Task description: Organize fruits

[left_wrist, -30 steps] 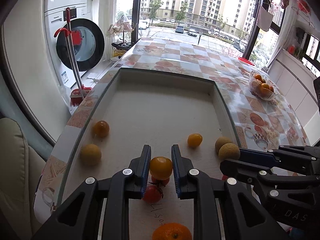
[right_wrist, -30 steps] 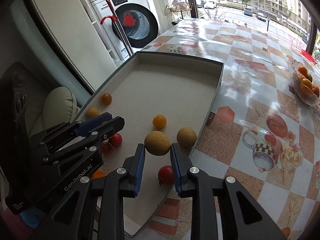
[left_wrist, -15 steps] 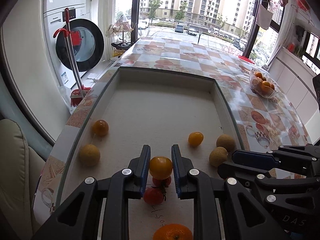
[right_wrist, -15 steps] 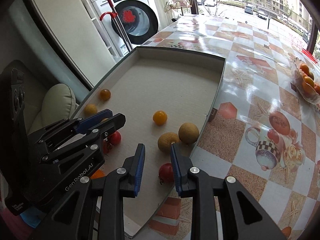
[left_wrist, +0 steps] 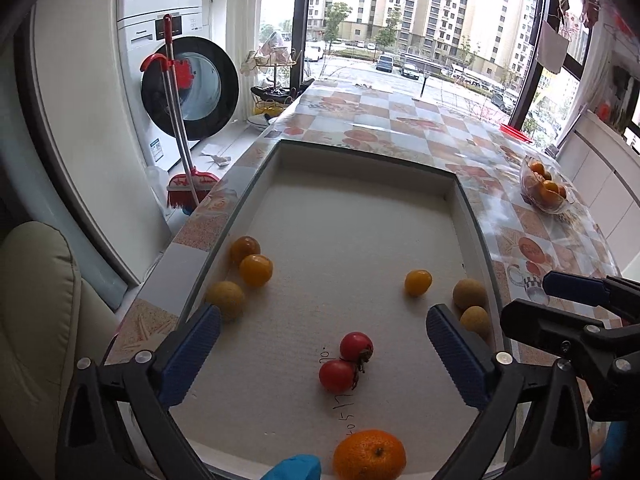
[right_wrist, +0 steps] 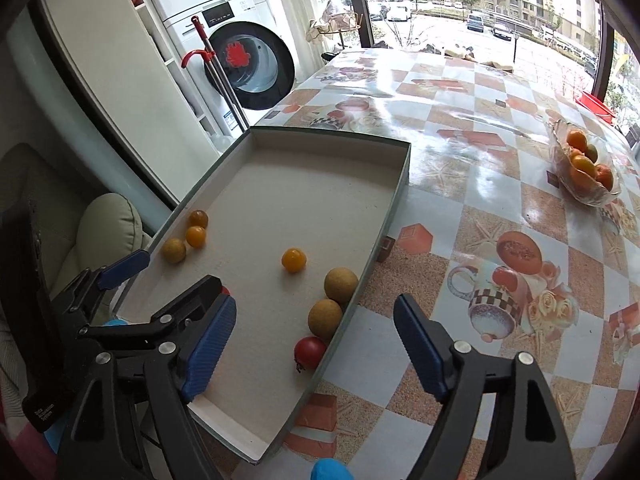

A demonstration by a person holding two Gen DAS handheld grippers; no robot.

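Room: a laundry corner by tall windows, with a front-loading washing machine (left_wrist: 188, 84) and a red broom (left_wrist: 188, 184) leaning near it.
Surface: a table under a glossy checked tablecloth (right_wrist: 500, 168).
Tray: a shallow cardboard tray (left_wrist: 360, 160) lies on the cloth, its long axis running away from the cameras toward the windows.
Tray, left wall: a dark orange fruit (left_wrist: 245, 249), a yellow-orange fruit (left_wrist: 256, 269) touching it, and a tan round fruit (left_wrist: 226, 299) just beside them.
Tray, right wall: two tan round fruits (right_wrist: 341, 283) against the wall, a red tomato (right_wrist: 310, 353) nearer the camera than these.
Tray, middle: a lone small orange fruit (left_wrist: 418, 282).
Tray, near end: two red tomatoes (left_wrist: 346, 362) touching, stems between them; a mandarin (left_wrist: 370, 455) at the near edge.
Bowl: a clear glass bowl (right_wrist: 600, 196) of oranges, well apart from the tray, to its right.
Left gripper (left_wrist: 324, 354): jaws opening, spread wide, nothing gripped; the tomato pair lies loose between them.
Right gripper (right_wrist: 316, 344): jaws opening, released, straddling the tray's right wall.
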